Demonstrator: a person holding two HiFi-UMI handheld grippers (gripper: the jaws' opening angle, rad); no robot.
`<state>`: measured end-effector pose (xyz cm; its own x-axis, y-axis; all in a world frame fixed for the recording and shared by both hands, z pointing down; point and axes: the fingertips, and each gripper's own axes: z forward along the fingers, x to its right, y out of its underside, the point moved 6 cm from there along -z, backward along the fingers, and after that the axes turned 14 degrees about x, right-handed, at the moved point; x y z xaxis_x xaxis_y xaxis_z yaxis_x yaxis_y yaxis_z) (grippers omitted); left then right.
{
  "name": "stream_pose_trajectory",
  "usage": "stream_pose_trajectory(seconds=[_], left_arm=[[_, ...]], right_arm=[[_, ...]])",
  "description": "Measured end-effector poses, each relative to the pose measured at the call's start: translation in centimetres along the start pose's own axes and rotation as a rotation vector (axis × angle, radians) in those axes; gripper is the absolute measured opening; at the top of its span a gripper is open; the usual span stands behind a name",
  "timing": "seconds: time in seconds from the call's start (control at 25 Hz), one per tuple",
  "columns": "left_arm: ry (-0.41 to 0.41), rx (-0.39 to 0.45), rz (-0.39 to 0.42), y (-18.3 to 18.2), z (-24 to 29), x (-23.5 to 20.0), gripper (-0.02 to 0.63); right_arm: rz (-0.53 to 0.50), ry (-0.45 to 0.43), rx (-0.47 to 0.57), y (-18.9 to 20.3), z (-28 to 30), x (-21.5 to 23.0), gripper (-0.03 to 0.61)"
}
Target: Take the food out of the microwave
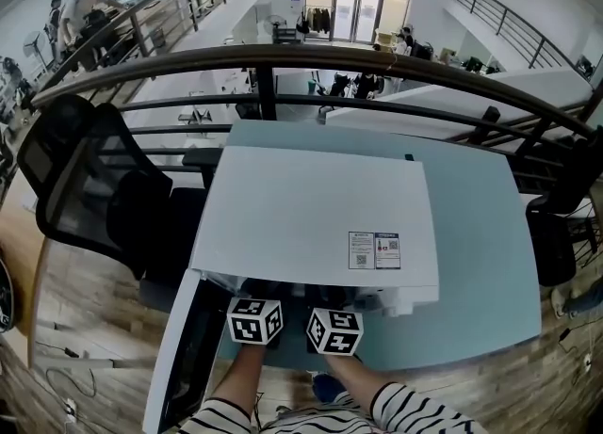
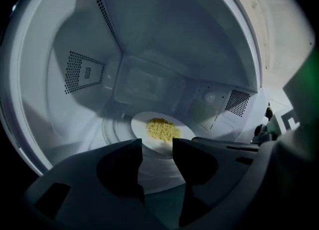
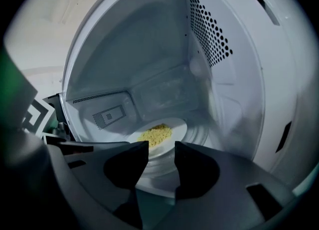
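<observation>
A white plate (image 2: 149,136) with a heap of yellow food (image 2: 161,129) sits on the glass turntable (image 2: 112,130) inside the white microwave (image 1: 311,216). My left gripper (image 2: 157,155) is open at the oven's mouth, its jaws just short of the plate's near rim. The right gripper (image 3: 162,158) is open too, beside the left one, and faces the same plate (image 3: 172,130) and food (image 3: 155,135). From the head view only the two marker cubes show, the left gripper (image 1: 254,320) and the right gripper (image 1: 334,331), both at the microwave's front; its top hides the jaws and plate.
The microwave door (image 1: 188,366) hangs open to the left of my arms. The oven stands on a light blue table (image 1: 480,234). A black mesh chair (image 1: 94,187) is at the left, and a dark railing (image 1: 377,60) runs behind the table.
</observation>
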<state>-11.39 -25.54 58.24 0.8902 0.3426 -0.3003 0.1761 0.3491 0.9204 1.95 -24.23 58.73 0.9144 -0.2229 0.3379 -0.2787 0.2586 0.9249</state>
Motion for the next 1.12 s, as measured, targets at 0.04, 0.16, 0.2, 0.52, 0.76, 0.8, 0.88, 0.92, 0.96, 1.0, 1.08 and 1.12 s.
stream_pose_trajectory(seconds=[0.04,0.16,0.2,0.52,0.76,0.8,0.88,0.92,0.96,1.0,1.08,1.12], left_arm=[[0.001,0.003,-0.003,0.0,0.0,0.0,0.176],[0.005,0.012,-0.016,0.0,-0.1,0.1,0.176],[0.007,0.014,-0.019,0.1,-0.2,0.1,0.176],[0.018,0.026,-0.049,0.3,-1.3,0.3,0.176],[0.033,0.034,-0.056,0.4,-2.6,0.7,0.176],[0.036,0.035,-0.057,0.4,-2.8,0.8,0.176],[0.043,0.032,-0.053,0.7,-3.1,1.2,0.176],[0.045,0.031,-0.050,0.8,-3.3,1.4,0.175],[0.045,0.030,-0.049,0.9,-3.5,1.5,0.175],[0.045,0.032,-0.049,0.9,-3.7,1.6,0.175],[0.044,0.036,-0.052,1.0,-4.0,1.6,0.175],[0.040,0.038,-0.051,1.0,-4.1,1.5,0.175]], right_arm=[[0.004,-0.003,0.000,0.0,0.0,0.0,0.169],[0.017,-0.015,0.001,0.1,-0.1,0.0,0.166],[0.020,-0.019,0.001,0.1,-0.1,-0.1,0.166],[0.056,-0.024,0.002,0.2,-0.6,-0.2,0.164],[0.067,-0.036,-0.009,0.4,-1.6,-1.0,0.163],[0.066,-0.042,-0.010,0.5,-1.8,-1.1,0.161],[0.065,-0.055,-0.013,0.8,-2.3,-1.5,0.148],[0.068,-0.057,-0.015,0.9,-2.6,-1.6,0.140],[0.073,-0.053,-0.018,1.1,-2.8,-1.6,0.140],[0.080,-0.046,-0.021,1.2,-3.0,-1.6,0.140],[0.085,-0.035,-0.021,1.4,-3.3,-1.3,0.140],[0.081,-0.033,-0.019,1.3,-3.3,-1.1,0.140]])
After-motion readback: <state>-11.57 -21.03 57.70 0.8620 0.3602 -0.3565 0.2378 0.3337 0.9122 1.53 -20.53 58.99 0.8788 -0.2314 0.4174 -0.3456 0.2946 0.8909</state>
